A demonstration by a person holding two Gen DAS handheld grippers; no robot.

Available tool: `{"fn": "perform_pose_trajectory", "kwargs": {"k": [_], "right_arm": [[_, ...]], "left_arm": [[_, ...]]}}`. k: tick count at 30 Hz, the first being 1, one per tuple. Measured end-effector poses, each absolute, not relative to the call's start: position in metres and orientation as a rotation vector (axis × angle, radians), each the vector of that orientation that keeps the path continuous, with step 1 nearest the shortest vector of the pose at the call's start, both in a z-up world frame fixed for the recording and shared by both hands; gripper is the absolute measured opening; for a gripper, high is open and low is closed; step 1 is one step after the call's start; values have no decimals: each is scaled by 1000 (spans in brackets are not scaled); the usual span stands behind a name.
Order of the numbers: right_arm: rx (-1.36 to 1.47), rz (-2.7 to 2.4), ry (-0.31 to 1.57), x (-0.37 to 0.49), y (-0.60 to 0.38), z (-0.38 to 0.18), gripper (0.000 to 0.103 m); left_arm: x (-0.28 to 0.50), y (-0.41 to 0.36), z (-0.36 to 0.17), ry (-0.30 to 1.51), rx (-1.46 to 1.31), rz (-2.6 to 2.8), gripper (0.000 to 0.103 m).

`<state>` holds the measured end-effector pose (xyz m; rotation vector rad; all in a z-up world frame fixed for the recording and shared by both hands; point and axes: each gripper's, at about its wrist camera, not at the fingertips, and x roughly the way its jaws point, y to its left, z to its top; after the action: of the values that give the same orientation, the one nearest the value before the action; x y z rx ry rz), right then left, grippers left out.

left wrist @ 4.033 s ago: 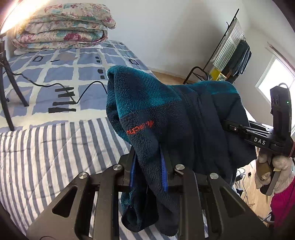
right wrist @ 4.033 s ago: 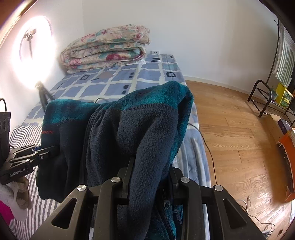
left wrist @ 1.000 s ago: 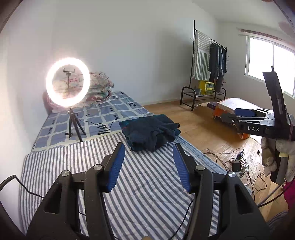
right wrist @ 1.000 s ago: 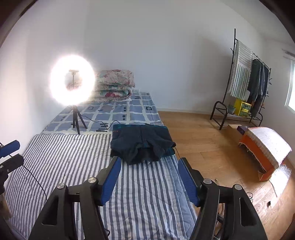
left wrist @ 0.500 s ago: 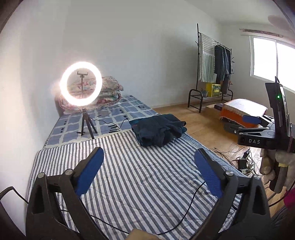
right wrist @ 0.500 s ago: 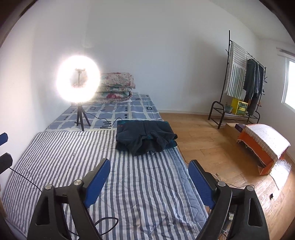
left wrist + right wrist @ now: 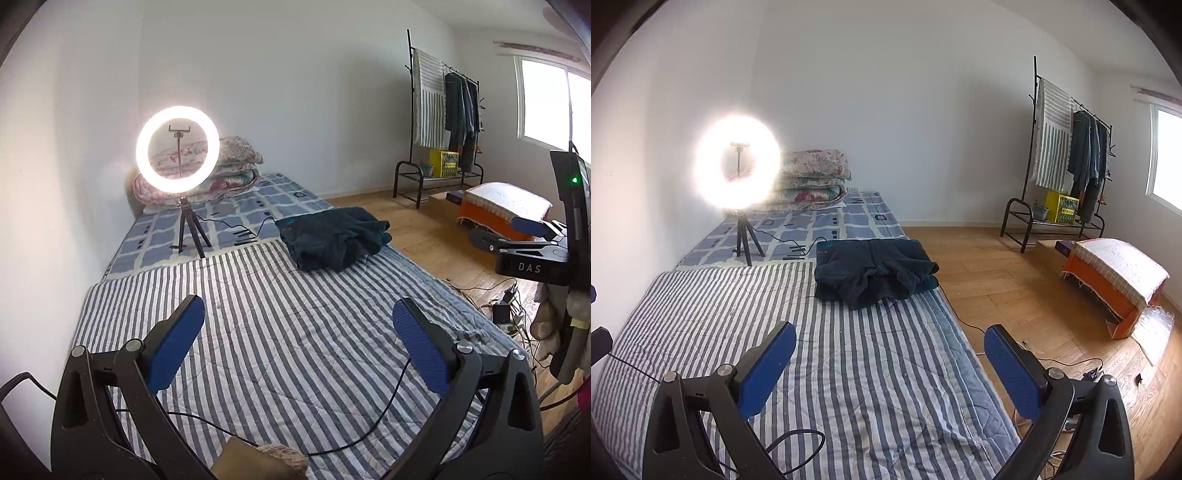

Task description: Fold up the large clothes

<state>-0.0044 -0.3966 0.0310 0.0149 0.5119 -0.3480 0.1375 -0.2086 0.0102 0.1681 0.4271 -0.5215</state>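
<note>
A dark navy and teal fleece jacket [image 7: 332, 238] lies folded in a bundle on the striped quilt [image 7: 280, 332], far ahead near the bed's right edge. It also shows in the right wrist view [image 7: 875, 271]. My left gripper [image 7: 298, 325] is wide open and empty, held well back over the near end of the bed. My right gripper [image 7: 889, 350] is wide open and empty too, also far from the jacket. The right gripper's body [image 7: 532, 251] shows at the right edge of the left wrist view.
A lit ring light on a tripod [image 7: 178, 155] stands on the checked sheet behind the quilt. Folded floral quilts [image 7: 812, 173] are stacked by the wall. A cable [image 7: 369, 428] lies on the quilt. A clothes rack [image 7: 1067, 155] and orange box [image 7: 1108, 280] stand on the wooden floor.
Four seconds ago both grippers held the jacket in the air. It now lies on the bed. Both grippers have let go, drawn back and opened wider over the last second.
</note>
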Motion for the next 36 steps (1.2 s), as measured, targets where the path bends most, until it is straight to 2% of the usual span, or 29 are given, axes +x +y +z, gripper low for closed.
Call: {"fn": "perform_pose_trajectory", "kwargs": {"k": [36], "right_arm": [[-37,-343,539,8,-385,18,103]], "left_arm": [[127,-213,6,408,206,-533,103]]}}
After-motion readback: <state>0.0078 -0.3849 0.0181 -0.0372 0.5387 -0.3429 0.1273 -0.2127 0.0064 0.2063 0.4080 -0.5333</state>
